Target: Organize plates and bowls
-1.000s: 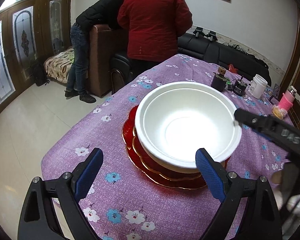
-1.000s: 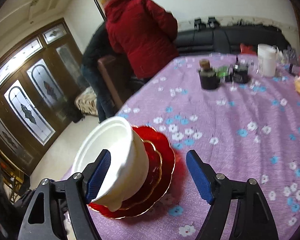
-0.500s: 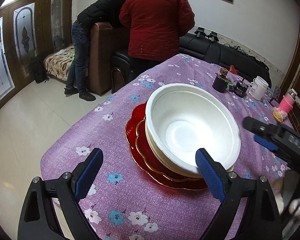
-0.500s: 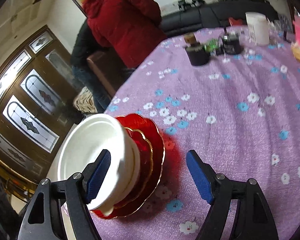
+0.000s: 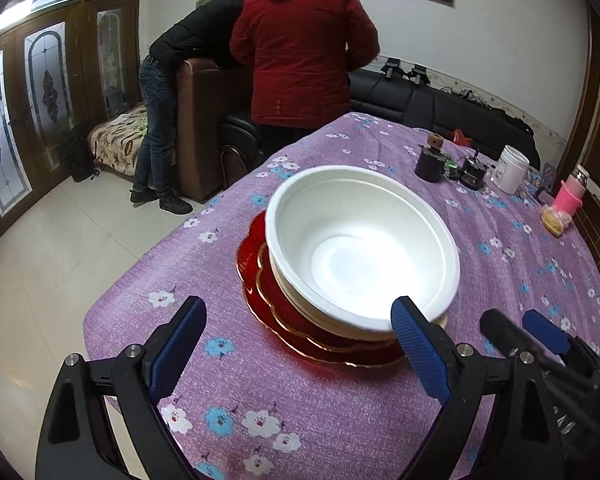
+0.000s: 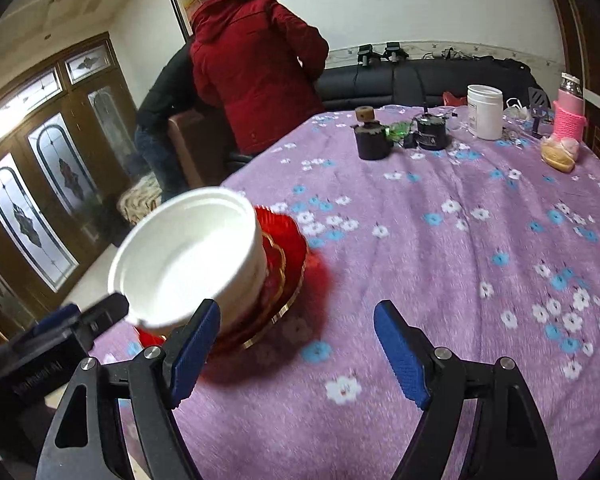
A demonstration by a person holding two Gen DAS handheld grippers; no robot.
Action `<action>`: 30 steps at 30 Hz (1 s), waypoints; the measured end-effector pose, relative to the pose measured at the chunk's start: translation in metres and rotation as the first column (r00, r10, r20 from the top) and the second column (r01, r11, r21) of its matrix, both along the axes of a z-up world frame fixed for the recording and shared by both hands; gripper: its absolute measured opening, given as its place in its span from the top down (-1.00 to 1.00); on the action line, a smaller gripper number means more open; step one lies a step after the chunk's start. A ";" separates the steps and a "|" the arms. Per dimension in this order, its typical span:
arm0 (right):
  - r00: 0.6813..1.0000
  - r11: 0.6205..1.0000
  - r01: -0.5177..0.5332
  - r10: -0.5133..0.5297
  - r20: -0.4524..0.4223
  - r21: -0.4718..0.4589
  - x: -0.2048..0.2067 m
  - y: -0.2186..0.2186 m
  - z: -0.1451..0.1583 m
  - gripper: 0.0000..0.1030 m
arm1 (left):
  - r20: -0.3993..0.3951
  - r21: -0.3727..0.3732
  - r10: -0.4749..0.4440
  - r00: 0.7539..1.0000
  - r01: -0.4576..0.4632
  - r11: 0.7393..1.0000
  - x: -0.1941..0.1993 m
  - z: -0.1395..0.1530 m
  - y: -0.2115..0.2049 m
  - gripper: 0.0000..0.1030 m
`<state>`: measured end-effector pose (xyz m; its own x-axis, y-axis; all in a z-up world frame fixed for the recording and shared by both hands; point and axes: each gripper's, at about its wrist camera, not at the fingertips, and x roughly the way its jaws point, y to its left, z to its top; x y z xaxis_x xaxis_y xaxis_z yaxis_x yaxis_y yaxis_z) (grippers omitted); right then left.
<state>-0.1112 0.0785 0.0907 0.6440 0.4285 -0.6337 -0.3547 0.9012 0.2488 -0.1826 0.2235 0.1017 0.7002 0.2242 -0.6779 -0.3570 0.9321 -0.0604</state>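
**White bowl stacked on red plates at the table's near corner**

A living room with pale floor tiles, brown doors with arched patterned glass and a framed picture on a white wall surrounds a table (image 5: 340,412) covered in a purple cloth printed with white and blue flowers. The white bowl (image 5: 364,248) is the landmark here. It sits on top of a stack of red plates (image 5: 300,320) with gold scalloped rims, at least 2 of them, near the table corner closest to the doors. The bowl looks empty, and its underside seems doubled, as if a second bowl were nested beneath; this cannot be told for certain.

The left gripper (image 5: 296,352) hangs just in front of the bowl with its jaws spread wide and nothing between them. Its right blue pad overlaps the bowl's near rim in the left wrist view; whether it touches cannot be told. The right gripper (image 6: 296,352) is to the right of the bowl, over bare cloth, jaws also wide apart and empty. Its left pad stands in front of the plates' edge in the right wrist view.

Well beyond the bowl, along the far side of the table, stand a dark jar (image 6: 370,138), a second black jar (image 6: 432,134), a white tub (image 6: 485,111) and a pink-wrapped bottle (image 6: 569,114). Behind the bowl, past the table's edge, a person in a red jacket (image 5: 300,40) stands facing away, beside another person in black (image 5: 188,44) bent over a brown armchair (image 5: 204,128).
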 end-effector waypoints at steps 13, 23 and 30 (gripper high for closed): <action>1.000 0.999 -0.019 0.019 -0.017 -0.037 -0.015 -0.003 -0.014 -0.63 | -0.015 0.024 -0.027 1.000 0.027 0.999 -0.002 -0.005 -0.016 -0.81; 0.999 0.998 -0.038 0.037 -0.023 -0.045 -0.019 0.002 -0.018 -0.64 | -0.025 0.024 -0.032 0.999 0.032 0.999 0.001 -0.009 -0.020 -0.81; 0.999 0.998 -0.045 0.043 -0.024 -0.051 -0.018 0.005 -0.020 -0.64 | -0.030 0.021 -0.031 0.999 0.031 0.999 0.003 -0.011 -0.018 -0.81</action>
<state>-0.1296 0.0830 0.0703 0.6102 0.4227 -0.6701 -0.3890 0.8967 0.2113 -0.1798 0.2059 0.0908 0.6864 0.2174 -0.6940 -0.3293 0.9438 -0.0299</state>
